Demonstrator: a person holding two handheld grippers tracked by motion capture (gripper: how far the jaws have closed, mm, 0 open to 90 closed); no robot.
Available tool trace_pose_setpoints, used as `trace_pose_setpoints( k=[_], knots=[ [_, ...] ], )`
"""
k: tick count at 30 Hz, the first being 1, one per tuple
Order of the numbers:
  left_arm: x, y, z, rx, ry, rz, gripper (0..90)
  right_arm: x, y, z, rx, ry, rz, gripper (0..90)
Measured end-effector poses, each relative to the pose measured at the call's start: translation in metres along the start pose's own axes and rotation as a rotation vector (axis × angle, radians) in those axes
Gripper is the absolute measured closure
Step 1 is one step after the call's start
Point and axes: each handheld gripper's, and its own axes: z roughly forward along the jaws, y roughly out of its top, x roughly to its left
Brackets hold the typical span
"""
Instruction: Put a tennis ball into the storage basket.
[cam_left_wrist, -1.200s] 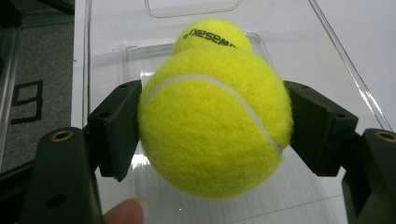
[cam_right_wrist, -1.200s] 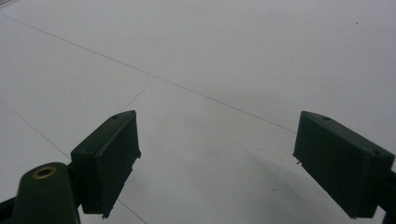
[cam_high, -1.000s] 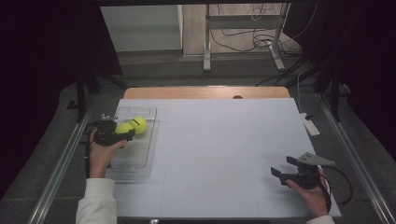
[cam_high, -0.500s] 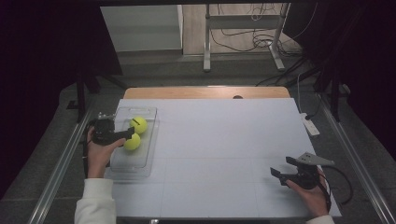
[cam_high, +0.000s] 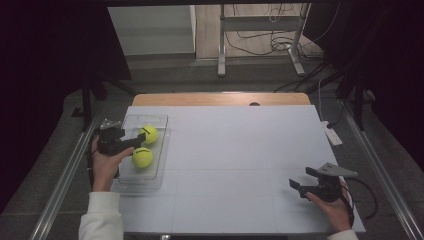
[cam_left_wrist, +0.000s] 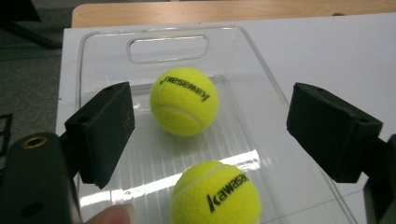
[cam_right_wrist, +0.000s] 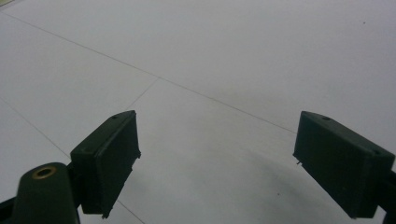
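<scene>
The left gripper (cam_left_wrist: 210, 135), jaws just opened wide and holding nothing, hovers over two yellow tennis balls (cam_left_wrist: 184, 100) lying apart in the clear plastic tray (cam_left_wrist: 261, 60), while the right gripper (cam_right_wrist: 233, 163) gapes empty above the white table (cam_right_wrist: 233, 56).

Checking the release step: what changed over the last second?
The left gripper has just been opening and let go of a tennis ball; that near ball now lies in the clear tray, closer to the person than the far ball. The right gripper, open, stayed put.
</scene>
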Motion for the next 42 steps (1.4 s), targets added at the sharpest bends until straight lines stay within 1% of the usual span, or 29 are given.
trace_pose_setpoints(
  k=[2, 5, 11, 14, 17, 21, 23, 25, 26, 29, 30, 31, 35, 37, 38, 42],
  knots=[
    [-0.001, 0.000, -0.002, -0.009, -0.022, 0.010, 16.5, -0.001, 0.000, 0.000, -0.003, 0.002, 0.001, 14.1],
    [-0.003, 0.001, -0.006, -0.033, -0.066, 0.012, 16.8, -0.001, 0.000, 0.000, -0.007, 0.008, 0.006, 14.1],
    [-0.005, 0.000, -0.010, -0.048, -0.090, 0.013, 17.3, 0.000, 0.001, -0.001, -0.009, 0.014, 0.002, 14.1],
    [-0.008, -0.001, -0.012, -0.053, -0.115, 0.012, 17.5, 0.000, 0.002, 0.000, -0.016, 0.019, 0.006, 14.1],
    [-0.009, -0.001, -0.013, -0.055, -0.127, 0.012, 17.5, 0.000, 0.002, 0.000, -0.017, 0.021, 0.004, 14.1],
    [-0.014, -0.001, -0.015, -0.068, -0.155, 0.011, 17.6, 0.000, 0.002, -0.001, -0.021, 0.023, 0.005, 14.1],
    [-0.017, 0.000, -0.016, -0.076, -0.156, 0.021, 17.6, -0.001, 0.002, -0.002, -0.020, 0.024, 0.005, 14.1],
    [-0.021, -0.001, -0.017, -0.081, -0.159, 0.039, 17.4, -0.001, 0.001, -0.004, -0.025, 0.026, 0.008, 14.1],
    [-0.021, -0.001, -0.017, -0.081, -0.159, 0.039, 17.4, -0.001, 0.001, -0.004, -0.025, 0.026, 0.008, 14.1],
    [-0.026, -0.005, -0.019, -0.080, -0.183, 0.055, 17.4, -0.002, 0.001, -0.006, -0.032, 0.021, 0.015, 14.1],
    [-0.028, -0.007, -0.020, -0.080, -0.192, 0.053, 17.1, -0.002, 0.001, -0.006, -0.031, 0.018, 0.014, 14.1],
    [-0.030, -0.011, -0.023, -0.081, -0.213, 0.055, 17.1, -0.002, 0.001, -0.007, -0.033, 0.018, 0.016, 14.1],
    [-0.033, -0.017, -0.028, -0.089, -0.213, 0.061, 16.6, -0.001, 0.000, -0.008, -0.034, 0.015, 0.013, 14.0],
    [-0.038, -0.023, -0.032, -0.075, -0.211, 0.068, 14.4, 0.000, 0.000, -0.010, -0.031, 0.014, 0.011, 14.0],
    [-0.038, -0.023, -0.032, -0.075, -0.211, 0.068, 13.7, 0.000, 0.000, -0.010, -0.031, 0.014, 0.011, 14.0],
    [-0.044, -0.030, -0.038, -0.060, -0.231, 0.083, 12.4, 0.000, -0.001, -0.011, -0.032, 0.008, 0.012, 14.0]
  ],
)
